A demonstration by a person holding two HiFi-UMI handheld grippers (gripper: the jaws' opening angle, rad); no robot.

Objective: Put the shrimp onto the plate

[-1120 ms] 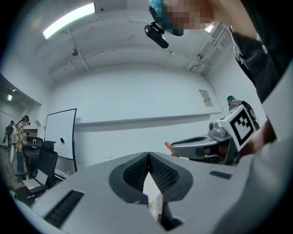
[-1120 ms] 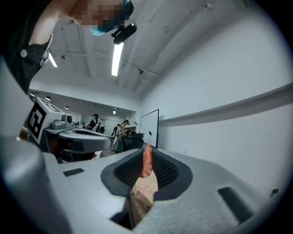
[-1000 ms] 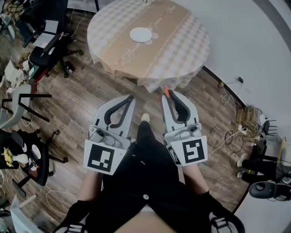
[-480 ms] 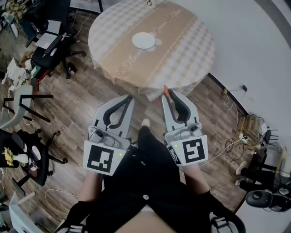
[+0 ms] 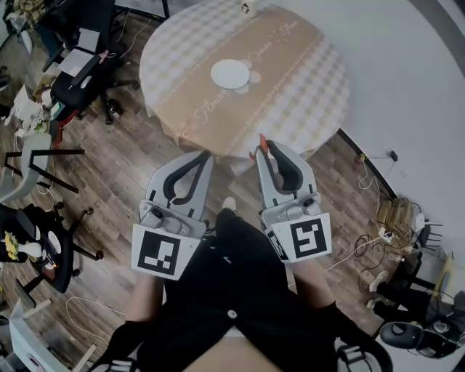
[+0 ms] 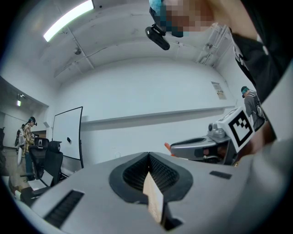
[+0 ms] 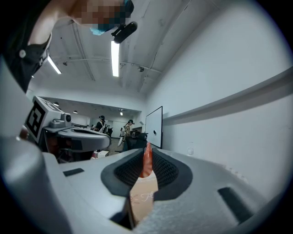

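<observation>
Since the earlier frames, the table (image 5: 305,80) has slid lower in the head view, and a cup (image 5: 248,8) at its far edge has come into sight. Both grippers keep the same pose in front of the person's body.

1. Left gripper (image 5: 209,154): jaws are together at the tips, with nothing between them. It is held over the floor, short of the table's near edge.
2. Right gripper (image 5: 261,154): jaws are clamped on the shrimp (image 7: 146,161). The orange-red body stands pinched between the ribbed pads, and its narrow end pokes out past the jaw tips. In the head view the shrimp (image 5: 264,147) shows as a small orange tip level with the table's near edge.
3. Plate (image 5: 231,73): white, round and empty. It lies on the beige centre band of the cloth, near the middle of the table and well apart from both grippers.

Handling judgement: the shrimp is probably light, slightly soft and smooth-skinned, so it may slip or twist under a loose grip. A hold across the thicker mid-body, as at present, looks sound. The carry to the plate remains to be done.
</observation>
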